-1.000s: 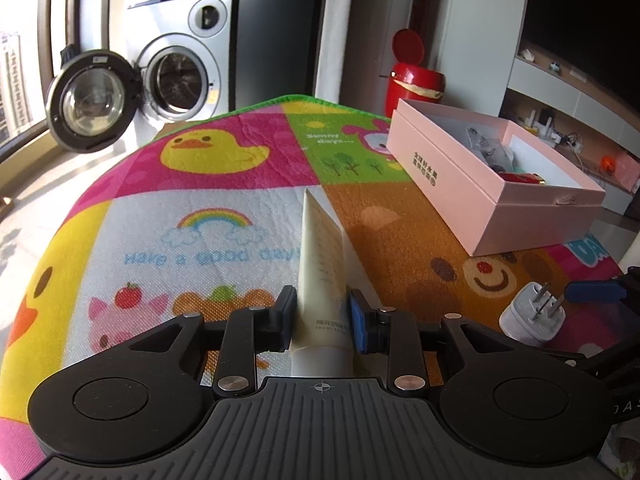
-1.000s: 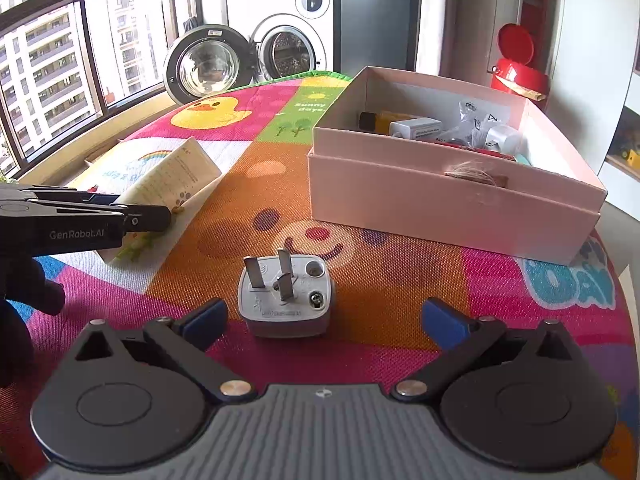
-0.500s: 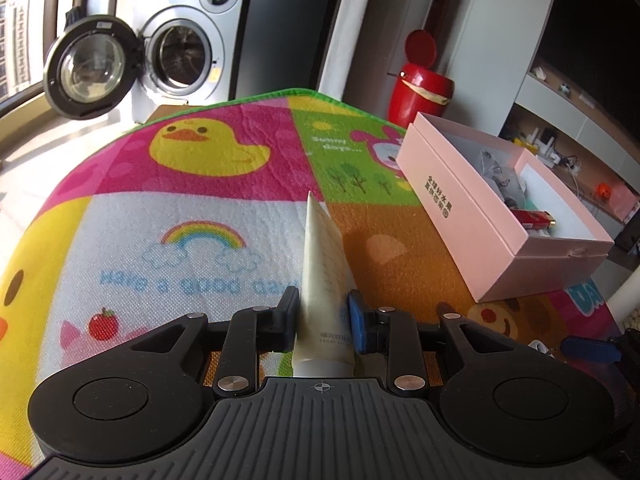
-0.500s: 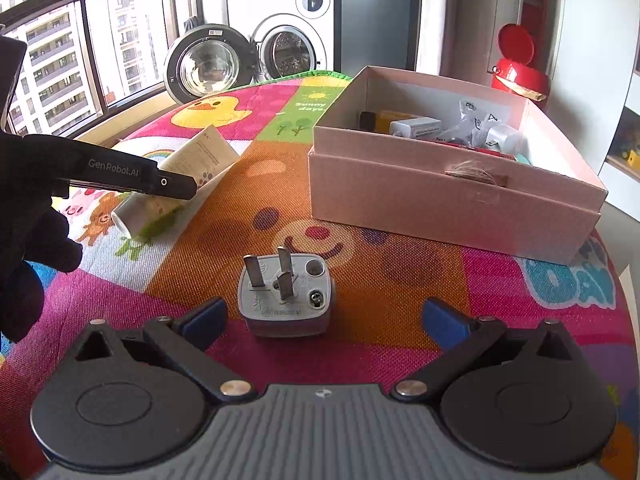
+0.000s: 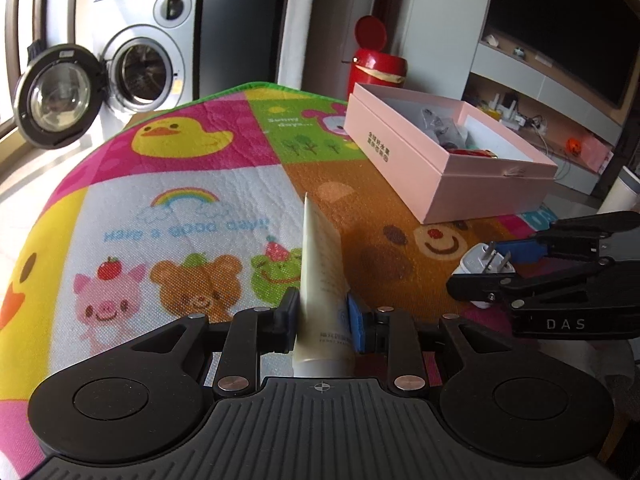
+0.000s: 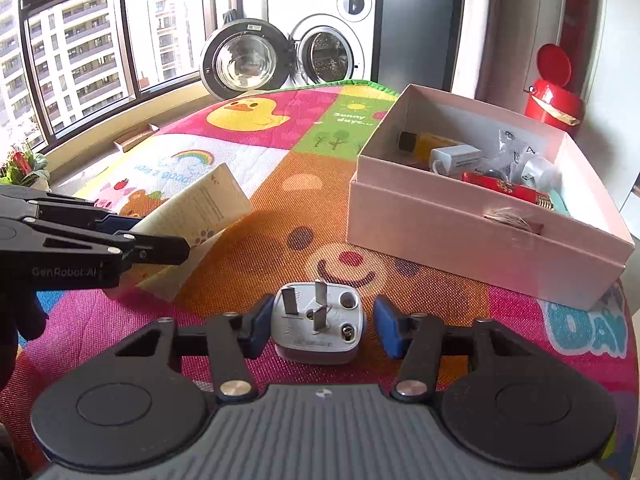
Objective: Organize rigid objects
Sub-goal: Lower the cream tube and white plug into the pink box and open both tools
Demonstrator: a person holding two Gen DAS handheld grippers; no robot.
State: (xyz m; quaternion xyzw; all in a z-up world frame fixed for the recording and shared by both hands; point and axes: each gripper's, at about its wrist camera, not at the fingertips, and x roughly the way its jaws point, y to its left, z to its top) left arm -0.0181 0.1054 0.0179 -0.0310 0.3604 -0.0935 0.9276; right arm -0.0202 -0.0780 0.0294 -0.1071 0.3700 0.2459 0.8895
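Observation:
My left gripper [image 5: 322,320] is shut on a cream tube [image 5: 320,264] and holds it above the play mat; the tube also shows in the right wrist view [image 6: 200,208]. My right gripper [image 6: 320,324] is open, its blue pads close on either side of a white plug adapter [image 6: 318,326] lying on the mat, a small gap at the right pad. The adapter also shows in the left wrist view [image 5: 486,264]. An open pink box [image 6: 472,240] holds several small items and stands to the right.
A colourful cartoon play mat [image 5: 180,184] covers the table. A red bin [image 6: 554,96] stands behind the box. A washing machine with open door [image 6: 280,60] is at the back. Windows are on the left.
My right gripper moved forward and narrowed around the plug adapter. My left gripper keeps its hold on the tube and has shifted, tube now raised beside the right gripper.

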